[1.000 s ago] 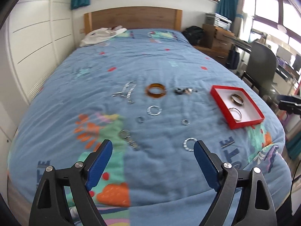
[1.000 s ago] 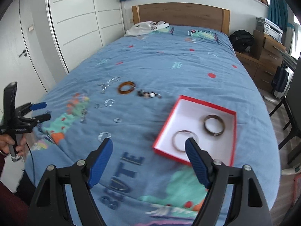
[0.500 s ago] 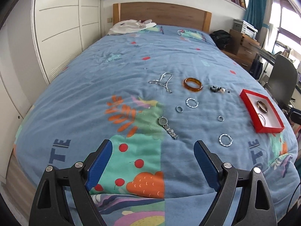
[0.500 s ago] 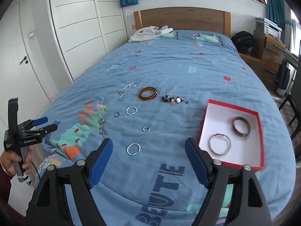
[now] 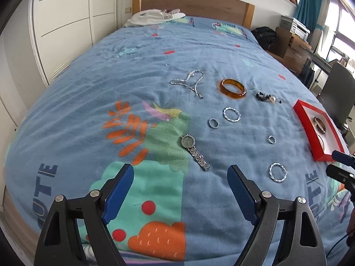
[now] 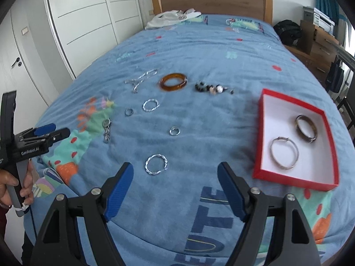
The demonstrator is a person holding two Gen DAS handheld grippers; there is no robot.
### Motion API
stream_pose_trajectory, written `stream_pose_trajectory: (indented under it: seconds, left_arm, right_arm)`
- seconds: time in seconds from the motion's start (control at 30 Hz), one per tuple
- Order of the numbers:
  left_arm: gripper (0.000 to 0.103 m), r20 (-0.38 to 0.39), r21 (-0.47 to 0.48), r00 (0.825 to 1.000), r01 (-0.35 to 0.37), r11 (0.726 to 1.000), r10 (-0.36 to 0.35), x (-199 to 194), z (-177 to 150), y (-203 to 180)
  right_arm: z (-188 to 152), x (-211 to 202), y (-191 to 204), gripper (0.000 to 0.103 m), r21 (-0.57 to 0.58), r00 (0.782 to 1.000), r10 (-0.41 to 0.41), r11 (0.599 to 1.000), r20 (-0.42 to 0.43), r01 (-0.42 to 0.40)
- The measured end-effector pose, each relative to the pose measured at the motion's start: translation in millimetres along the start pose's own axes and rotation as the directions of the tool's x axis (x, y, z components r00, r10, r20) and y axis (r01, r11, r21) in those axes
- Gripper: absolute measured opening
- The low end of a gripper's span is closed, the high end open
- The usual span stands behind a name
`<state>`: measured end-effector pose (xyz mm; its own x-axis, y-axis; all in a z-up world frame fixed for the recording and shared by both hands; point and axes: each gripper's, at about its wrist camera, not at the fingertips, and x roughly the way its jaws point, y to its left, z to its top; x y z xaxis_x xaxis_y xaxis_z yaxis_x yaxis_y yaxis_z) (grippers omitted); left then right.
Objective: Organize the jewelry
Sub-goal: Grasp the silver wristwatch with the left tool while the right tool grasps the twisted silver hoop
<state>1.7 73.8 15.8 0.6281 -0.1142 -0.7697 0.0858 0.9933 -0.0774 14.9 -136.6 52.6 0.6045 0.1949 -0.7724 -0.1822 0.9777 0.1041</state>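
Observation:
Jewelry lies spread on a blue bedspread. My left gripper (image 5: 180, 173) is open and empty, just short of a silver watch (image 5: 194, 149). My right gripper (image 6: 175, 170) is open and empty, just short of a twisted silver bangle (image 6: 156, 164). Farther off lie an amber bangle (image 6: 173, 82), a silver chain necklace (image 5: 189, 83), a beaded piece (image 6: 212, 88), a second twisted bangle (image 6: 150, 105) and two small rings (image 6: 174, 130) (image 6: 129, 112). A red box (image 6: 258, 137) at the right holds a silver bangle (image 6: 285, 153) and a dark bangle (image 6: 306, 128).
White clothing (image 6: 173, 17) lies by the wooden headboard (image 6: 210, 0). White wardrobe doors (image 6: 84, 22) stand along the left. A dresser (image 5: 292, 46) and a chair (image 5: 335, 90) stand at the right. The left gripper shows at the bed's left edge in the right wrist view (image 6: 48, 133).
Both grippers have swung left. The left view moved from the box side toward the watch; the right view moved from over the red box toward the twisted bangle. Both stayed open.

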Motion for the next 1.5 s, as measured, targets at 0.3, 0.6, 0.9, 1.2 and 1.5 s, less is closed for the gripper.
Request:
stream_pose_trajectory:
  seconds: [0.3,0.6,0.9,1.2,1.5]
  left_arm:
    - [0.080,-0.051,-0.008,0.999,0.003,1.000,-0.004,41.4,6.5,-6.9]
    - [0.071,-0.099,-0.090,0.995,0.024,0.996,-0.033,87.9,15.8,0.4]
    - [0.057,-0.119,-0.089,0.993,0.012,0.996,-0.022,116.5,22.1,1.5]
    - [0.023,-0.108,-0.080,0.993,0.033,0.996,-0.042,110.5,21.3,0.5]
    - [0.023,-0.075,-0.035,0.993,0.086,0.996,-0.088,79.1,25.2,-24.0]
  right_arm:
    - [1.7,44.0,6.3,0.073,0.000,0.999,0.026,1.000,-0.046,-0.026]
    - [-7.6,88.4,21.3,0.063,0.003,0.993,0.049,0.999,-0.111,-0.049]
    - [-11.2,110.9,28.4,0.055,-0.033,0.990,0.023,0.999,-0.138,-0.028]
    - [-11.6,117.8,27.4,0.038,-0.040,0.990,0.015,0.999,-0.137,-0.021]
    - [-7.1,91.0,19.2,0.038,0.006,0.995,0.066,0.998,-0.079,-0.066]
